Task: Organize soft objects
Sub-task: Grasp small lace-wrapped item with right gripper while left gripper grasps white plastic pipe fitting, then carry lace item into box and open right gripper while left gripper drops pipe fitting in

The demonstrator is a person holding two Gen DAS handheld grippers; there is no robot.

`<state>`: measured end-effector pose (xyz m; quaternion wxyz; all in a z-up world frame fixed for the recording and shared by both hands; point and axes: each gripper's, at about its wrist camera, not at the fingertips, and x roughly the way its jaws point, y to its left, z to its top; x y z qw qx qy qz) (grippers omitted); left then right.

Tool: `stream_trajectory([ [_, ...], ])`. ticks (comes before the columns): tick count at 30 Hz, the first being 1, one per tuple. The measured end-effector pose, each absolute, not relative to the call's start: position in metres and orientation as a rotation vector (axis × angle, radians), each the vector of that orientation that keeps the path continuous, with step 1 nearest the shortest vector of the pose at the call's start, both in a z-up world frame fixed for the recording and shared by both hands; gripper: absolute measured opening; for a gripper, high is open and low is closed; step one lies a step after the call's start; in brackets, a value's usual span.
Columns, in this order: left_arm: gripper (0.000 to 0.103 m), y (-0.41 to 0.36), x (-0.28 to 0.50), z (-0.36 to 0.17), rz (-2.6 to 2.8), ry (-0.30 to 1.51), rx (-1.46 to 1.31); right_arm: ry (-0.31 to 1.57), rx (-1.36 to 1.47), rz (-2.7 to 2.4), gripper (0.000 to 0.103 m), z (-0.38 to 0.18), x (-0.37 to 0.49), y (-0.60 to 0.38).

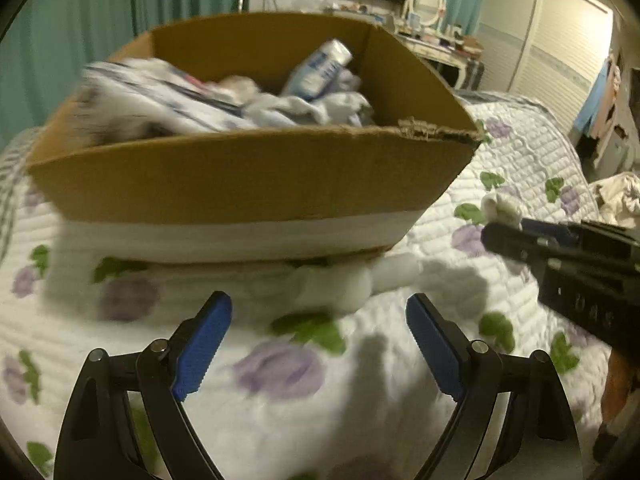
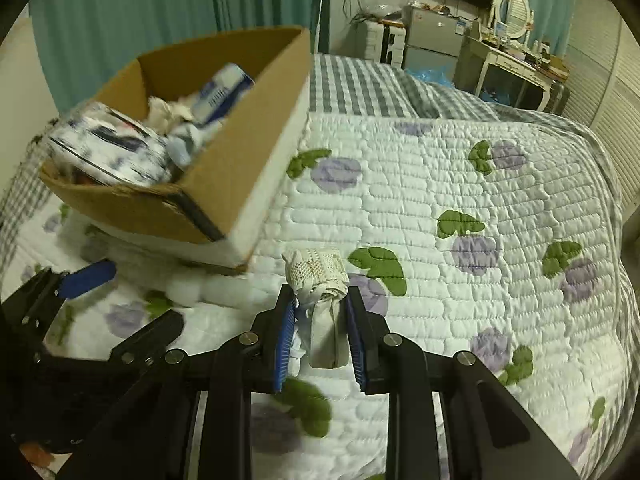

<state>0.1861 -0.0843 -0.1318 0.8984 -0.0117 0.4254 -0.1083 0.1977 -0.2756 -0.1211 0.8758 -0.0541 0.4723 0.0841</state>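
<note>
A: Right wrist view, nearest first. Right gripper [image 2: 320, 320] clenched on a rolled white cloth bundle [image 2: 320, 292], blue pads [image 2: 285, 344] pressed against both sides; lace-textured end poking out past the fingertips.

B: Left wrist view, nearest first. Left gripper [image 1: 319, 344] released, blue fingers [image 1: 202, 350] spread wide, nothing between them. Held above the quilted bedspread [image 1: 256, 420], white with purple flowers and green leaves.

A: Same bedspread [image 2: 460, 200] below the bundle. Left gripper [image 2: 86, 276] seen at the lower left edge, one blue pad visible.

B: Right gripper [image 1: 560, 248] entering from the right edge, only a white tuft of the bundle [image 1: 502, 206] showing at its tip. Grip itself not resolvable from this side.

A: Further out: white soft lumps [image 2: 180, 292] on the bedspread at the foot of the cardboard box [image 2: 224, 184]. Blurred.

B: Same lumps [image 1: 348, 284] just ahead of the open fingers, touching the box [image 1: 248, 184] base. Torn patch on the near rim, visible here only.

A: Box contents: patterned blue-and-white fabric [image 2: 112, 148] hanging over the rim, a blue-white pack [image 2: 220, 92], crumpled pale cloths.

B: Confirmed: fabric [image 1: 160, 100] at left, pack [image 1: 320, 68] leaning toward the back wall.

A: Farthest: teal curtains [image 2: 140, 20], dresser with oval mirror [image 2: 514, 10], small fridge [image 2: 434, 36] seen from this camera only.
</note>
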Motion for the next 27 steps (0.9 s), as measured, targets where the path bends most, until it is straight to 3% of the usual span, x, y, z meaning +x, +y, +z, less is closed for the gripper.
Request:
stream_trajectory([
  [2,0.089,-0.094,0.197,-0.139,-0.231,0.897,-0.032,0.990,-0.112,0.181,0.025,-0.125,0.201,-0.279],
  [3,0.081,-0.097,0.201,-0.142,-0.229,0.905,-0.037,0.992,-0.100,0.184,0.025,-0.127,0.203,-0.281],
  [4,0.067,-0.099,0.206,-0.146,-0.223,0.911,-0.047,0.992,-0.091,0.190,0.025,-0.128,0.203,-0.284],
  [5,0.060,-0.099,0.208,-0.148,-0.221,0.913,-0.061,0.992,-0.083,0.195,0.025,-0.130,0.202,-0.284],
  [7,0.036,-0.098,0.213,-0.152,-0.220,0.924,-0.093,0.995,-0.087,0.195,0.025,-0.132,0.201,-0.284],
  [9,0.033,-0.098,0.216,-0.156,-0.250,0.942,-0.119,0.998,-0.086,0.197,0.025,-0.135,0.199,-0.283],
  [10,0.026,-0.099,0.215,-0.156,-0.274,0.942,-0.125,0.998,-0.088,0.195,0.025,-0.136,0.199,-0.283],
  [27,0.023,-0.061,0.139,-0.098,-0.253,0.828,-0.059,0.913,-0.051,0.186,0.025,-0.101,0.143,-0.267],
])
